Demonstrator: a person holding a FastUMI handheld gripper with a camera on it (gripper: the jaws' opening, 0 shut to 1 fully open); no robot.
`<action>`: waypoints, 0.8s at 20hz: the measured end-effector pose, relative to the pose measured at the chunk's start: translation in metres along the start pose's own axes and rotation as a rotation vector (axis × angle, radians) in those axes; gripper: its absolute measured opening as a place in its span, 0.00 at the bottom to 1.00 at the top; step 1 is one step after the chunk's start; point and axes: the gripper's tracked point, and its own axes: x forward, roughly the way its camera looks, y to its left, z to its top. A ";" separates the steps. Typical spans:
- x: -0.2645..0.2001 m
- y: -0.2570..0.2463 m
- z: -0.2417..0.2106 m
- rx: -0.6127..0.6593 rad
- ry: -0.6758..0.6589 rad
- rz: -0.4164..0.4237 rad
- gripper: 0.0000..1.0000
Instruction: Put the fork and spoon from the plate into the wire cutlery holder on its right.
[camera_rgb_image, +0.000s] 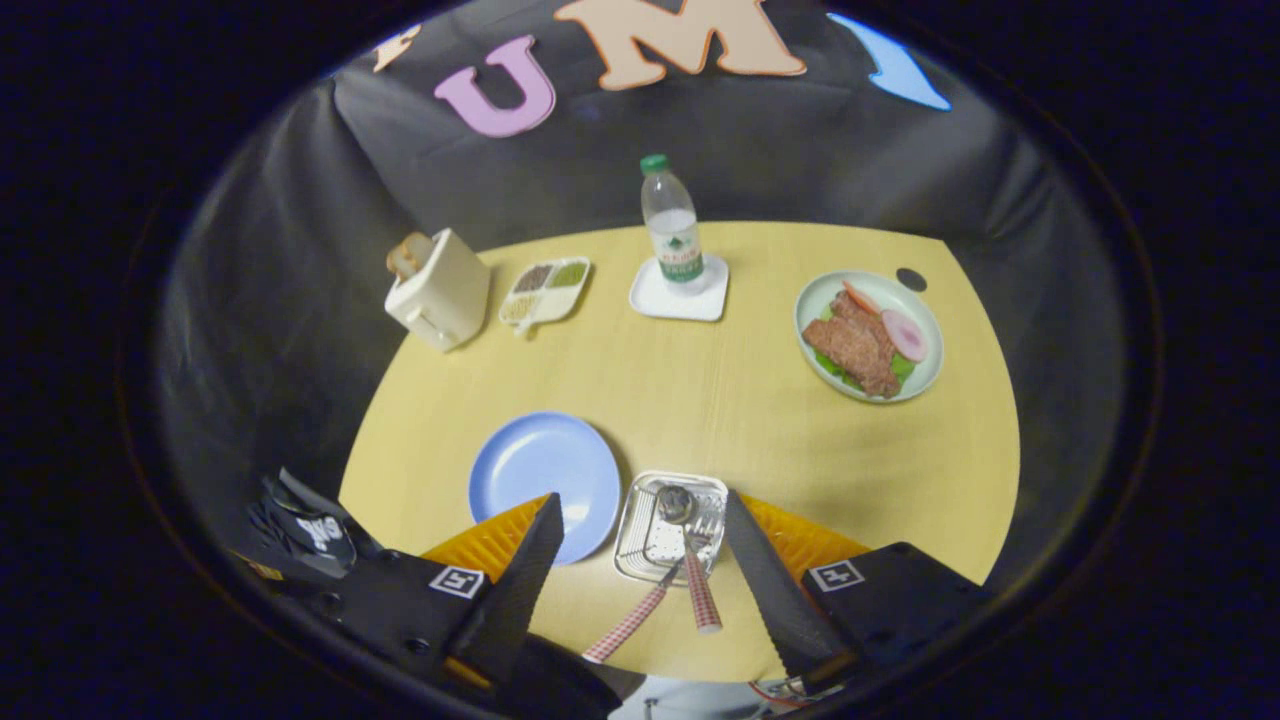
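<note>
We are finding the task all but finished, judging by how things lie. The blue plate (540, 470) is sitting bare on the tabletop (720, 400), and just to its right the wire cutlery holder (668, 525) is carrying both pieces: the spoon (676, 504) with its bowl deep in the basket, and the fork (700, 560) beside it, their checked handles sticking out over the near rim toward us. We are holding the tool (645, 545) above them with its fingers spread wide and gripping nothing; the holder and the handles are lying between the two fingers. What is left, in our judgement, is only to draw back.

We are looking over a round, pale wooden tabletop. Beyond the fingers a toaster (440, 288) with bread in it is standing beside a divided dish (545, 290) of seeds or grains, a water bottle (672, 228) is resting on a white coaster (680, 295), and a plate of food (868, 335) is sitting well apart. Black cloth is closing the booth all round.
</note>
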 end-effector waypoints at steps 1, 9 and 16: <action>-0.007 0.000 0.011 0.021 -0.059 -0.002 1.00; -0.074 -0.004 0.067 0.088 -0.466 -0.059 1.00; -0.131 0.025 0.080 0.052 -0.750 -0.083 1.00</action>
